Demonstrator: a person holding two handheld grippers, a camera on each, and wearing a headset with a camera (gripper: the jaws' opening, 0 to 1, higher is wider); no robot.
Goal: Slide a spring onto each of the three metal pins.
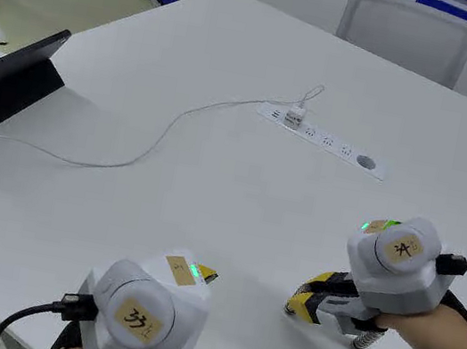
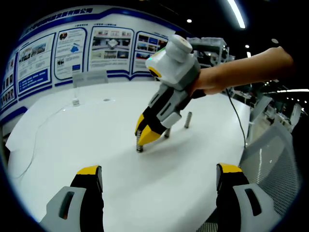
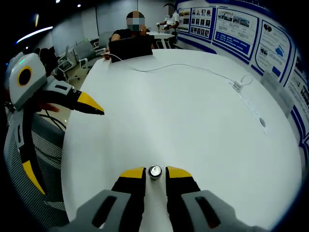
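Right gripper [image 3: 155,174] clenched on an upright pin [image 3: 154,171] directly between its tips — left gripper [image 2: 158,169], jaws spread, hangs well apart.

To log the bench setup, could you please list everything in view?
table: one, white, under everything
pins: three, metal, upright by the right claw
springs: two seen, grey, on pins
power strip: one, white, mid-table
charger: one, white, in the strip
cable: one, white, runs left
screen: one, black, left edge
chair: one, grey, far side
left claw: yellow tips, open
right claw: yellow tips, closed on one pin
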